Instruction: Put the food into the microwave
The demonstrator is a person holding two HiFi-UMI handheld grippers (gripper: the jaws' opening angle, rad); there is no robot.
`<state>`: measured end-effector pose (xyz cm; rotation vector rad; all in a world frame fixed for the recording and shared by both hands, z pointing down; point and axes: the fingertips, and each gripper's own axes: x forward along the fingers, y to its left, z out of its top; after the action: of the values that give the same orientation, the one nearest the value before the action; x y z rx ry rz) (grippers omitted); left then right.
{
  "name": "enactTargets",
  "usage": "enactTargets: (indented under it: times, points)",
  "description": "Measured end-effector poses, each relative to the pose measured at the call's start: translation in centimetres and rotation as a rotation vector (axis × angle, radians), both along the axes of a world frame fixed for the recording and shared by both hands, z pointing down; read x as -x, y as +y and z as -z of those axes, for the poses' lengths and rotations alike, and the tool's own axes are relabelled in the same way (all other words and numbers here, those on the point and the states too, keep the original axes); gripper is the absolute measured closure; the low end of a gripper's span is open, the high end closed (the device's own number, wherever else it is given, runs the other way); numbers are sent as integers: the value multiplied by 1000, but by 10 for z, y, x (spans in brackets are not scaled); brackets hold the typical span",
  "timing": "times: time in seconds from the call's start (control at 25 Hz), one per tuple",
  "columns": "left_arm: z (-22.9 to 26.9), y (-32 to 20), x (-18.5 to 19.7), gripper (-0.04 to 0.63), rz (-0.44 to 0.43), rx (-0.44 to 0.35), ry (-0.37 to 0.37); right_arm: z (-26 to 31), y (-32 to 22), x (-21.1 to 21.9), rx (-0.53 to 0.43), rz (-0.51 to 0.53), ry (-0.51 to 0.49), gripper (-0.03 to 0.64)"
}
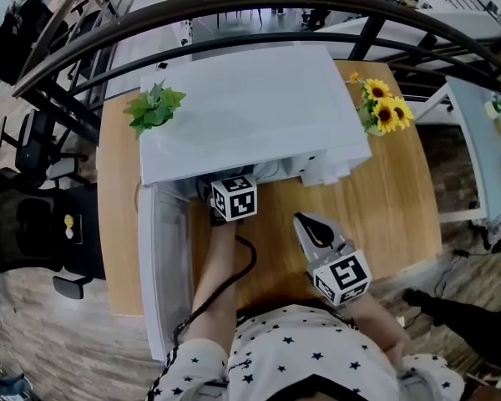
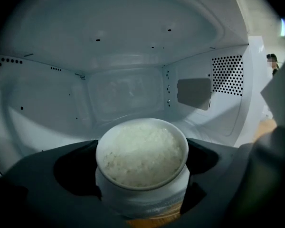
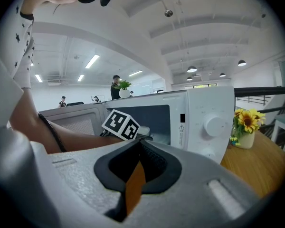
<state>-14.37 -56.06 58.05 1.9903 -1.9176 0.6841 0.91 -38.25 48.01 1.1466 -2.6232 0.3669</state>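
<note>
We look down on a wooden table (image 1: 401, 215) with a white microwave (image 1: 250, 107) standing on it. Its door (image 1: 163, 257) is open and swings out toward 6 o'clock along the left side. A small green plant (image 1: 154, 107) sits on the top of the microwave at the 10 o'clock corner. A vase of sunflowers (image 1: 382, 111) stands on the table at 3 o'clock of the microwave.

The left gripper (image 1: 232, 200) reaches into the opening of the microwave, so in the head view we see only its marker cube and the arm behind it. In the left gripper view its jaws are clamped on a white bowl (image 2: 141, 194), one jaw at 9 o'clock and one at 3 o'clock of it. The bowl is full of rice (image 2: 141, 153) and is already inside the white chamber of the microwave. We cannot tell if the bowl touches the floor of the chamber.

The right gripper (image 1: 307, 224) is over the table at 5 o'clock of the left gripper, outside the microwave. Its jaws are together and nothing is between them. It points toward the front panel with the round knob (image 3: 215, 126).
</note>
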Motion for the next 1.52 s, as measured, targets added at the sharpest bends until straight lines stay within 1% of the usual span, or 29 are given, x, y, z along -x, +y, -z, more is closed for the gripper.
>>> enactTargets:
  times: [0.16,0.4,0.48,0.68,0.76,0.8,1.0,1.16,1.36,1.52]
  points:
    - [7,10,0,74,13,-14,11,2,9,-2,-9,3,-2,611]
    - [26,37,-5,74,23,-50,61,6,30,-12,-16,-16,-10,611]
    - [34,50,-8,75,24,-61,84,9,39,-15,-24,-10,-10,611]
    - [51,89,-16,78,25,-84,170,16,67,-22,-38,-9,-17,611]
    - [56,105,-21,89,23,-89,180,19,79,-25,-46,-6,-18,611]
    - [59,114,-23,116,29,-94,179,20,85,-27,-49,-5,-20,611]
    - [72,161,-25,331,94,-131,178,28,115,-35,-75,6,-29,611]
    - [82,202,-31,418,117,-152,182,32,141,-43,-89,6,-33,611]
    - [92,252,-45,531,115,-178,178,36,172,-55,-112,5,-39,611]
    - [107,294,-61,564,80,-202,178,44,200,-65,-132,-3,-50,611]
